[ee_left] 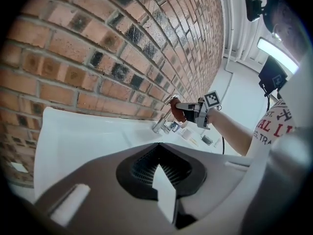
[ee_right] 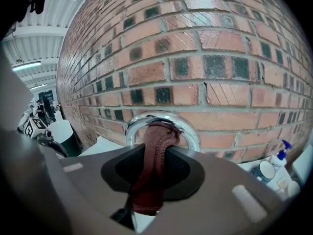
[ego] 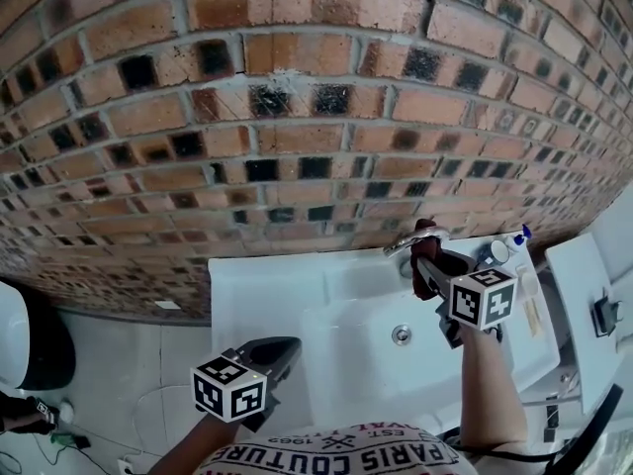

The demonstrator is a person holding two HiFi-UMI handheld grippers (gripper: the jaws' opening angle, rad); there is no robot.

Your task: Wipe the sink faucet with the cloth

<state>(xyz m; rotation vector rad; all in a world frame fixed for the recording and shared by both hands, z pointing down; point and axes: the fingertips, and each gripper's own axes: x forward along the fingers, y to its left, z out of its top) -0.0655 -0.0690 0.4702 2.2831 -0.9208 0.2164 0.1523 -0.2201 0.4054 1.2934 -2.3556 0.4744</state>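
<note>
Two jaws of the right gripper (ee_right: 156, 148) are clenched on a dark red cloth (ee_right: 154, 165), which hangs down between them. The cloth's upper fold is pressed against the curved chrome faucet (ee_right: 190, 131). In the head view this gripper reaches over the back of the white sink (ego: 287, 300), beside the drain (ego: 401, 334), with the bare right forearm (ego: 487, 384) stretched up from the lower edge.

A spray bottle with a blue top (ego: 518, 237) stands just beside the faucet on the sink's right ledge.

The left gripper (ee_left: 159, 164) has its jaws drawn almost together with nothing between them. It hangs low at the sink's front left corner, well apart from the faucet, and points toward the right gripper.

A red and dark brick wall (ego: 297, 97) rises behind the sink, and a grey floor (ego: 129, 364) lies to the left.
</note>
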